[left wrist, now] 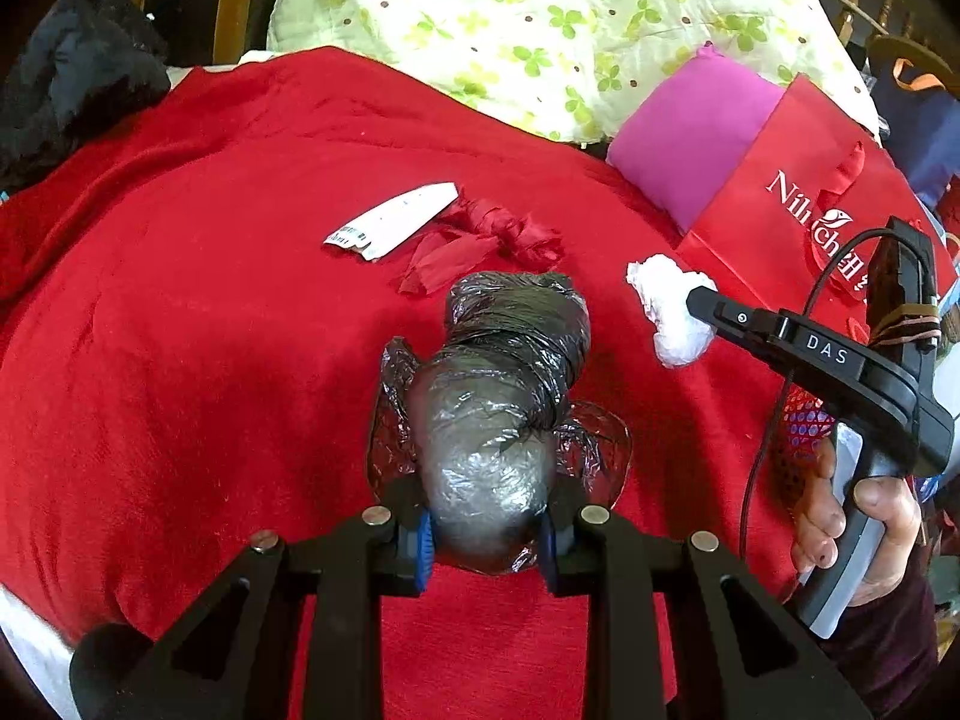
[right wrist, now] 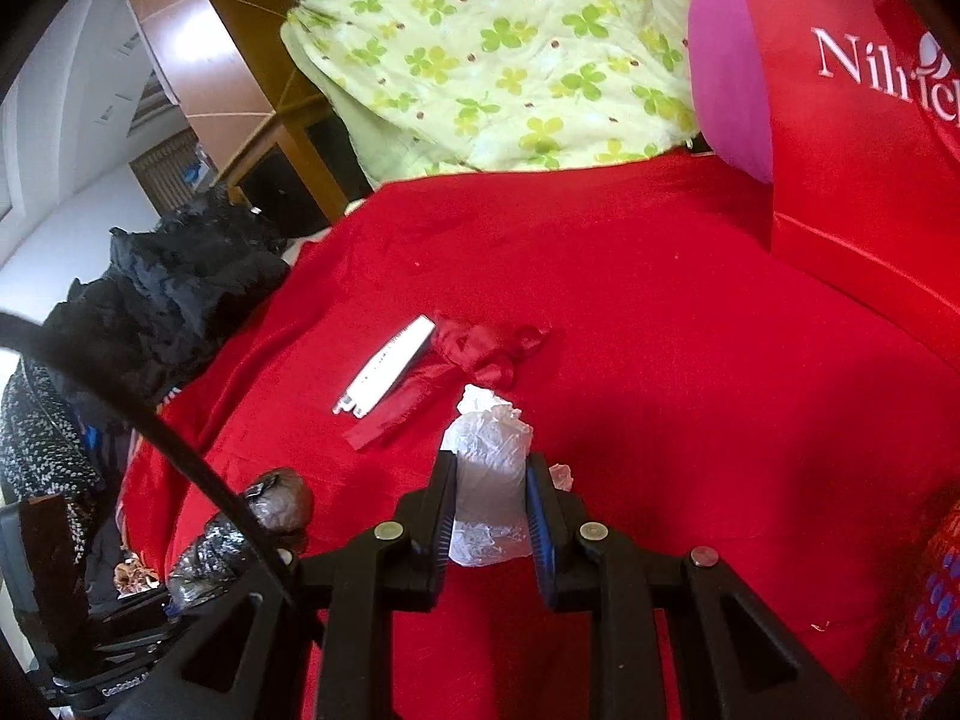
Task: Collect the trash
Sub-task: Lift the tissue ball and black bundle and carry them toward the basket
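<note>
My left gripper [left wrist: 486, 531] is shut on a grey-black crumpled plastic bundle [left wrist: 498, 396], which hangs above the red cloth [left wrist: 180, 330]. My right gripper [right wrist: 489, 516] is shut on a white crumpled plastic wad [right wrist: 489, 450]; in the left wrist view the same white wad [left wrist: 669, 306] sits at the tip of the right gripper [left wrist: 702, 306], held by a hand [left wrist: 864, 534]. A white paper strip [left wrist: 393, 219] and crumpled red wrapping [left wrist: 486, 240] lie on the cloth beyond both. The grey bundle [right wrist: 252, 528] also shows low on the left in the right wrist view.
A red paper bag [left wrist: 798, 204] with white lettering stands at the right, next to a magenta cushion [left wrist: 684, 138]. A green clover-print quilt [left wrist: 540, 18] lies at the back. Dark clothing [left wrist: 66, 78] is piled at the left edge. A cable [right wrist: 150, 420] crosses the right wrist view.
</note>
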A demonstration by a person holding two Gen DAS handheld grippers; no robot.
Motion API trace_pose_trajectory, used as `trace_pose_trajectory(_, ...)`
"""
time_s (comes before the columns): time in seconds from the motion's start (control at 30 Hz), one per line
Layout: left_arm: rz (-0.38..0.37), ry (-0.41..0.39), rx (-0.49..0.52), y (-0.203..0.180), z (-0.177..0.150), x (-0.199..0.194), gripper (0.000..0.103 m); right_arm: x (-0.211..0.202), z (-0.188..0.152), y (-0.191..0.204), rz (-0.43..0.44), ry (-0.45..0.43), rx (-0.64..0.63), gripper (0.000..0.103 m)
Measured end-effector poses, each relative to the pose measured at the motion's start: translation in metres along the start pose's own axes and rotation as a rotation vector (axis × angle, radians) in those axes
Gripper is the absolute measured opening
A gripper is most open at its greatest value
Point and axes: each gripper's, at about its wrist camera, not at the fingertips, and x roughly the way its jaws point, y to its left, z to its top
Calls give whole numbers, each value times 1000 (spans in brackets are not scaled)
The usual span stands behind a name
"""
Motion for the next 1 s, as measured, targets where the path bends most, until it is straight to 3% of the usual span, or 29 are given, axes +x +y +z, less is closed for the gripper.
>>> trace_pose_trajectory(1.0,56,-60,70,-45,15,-32,28,-72,6,-9,73,-163,-10,24)
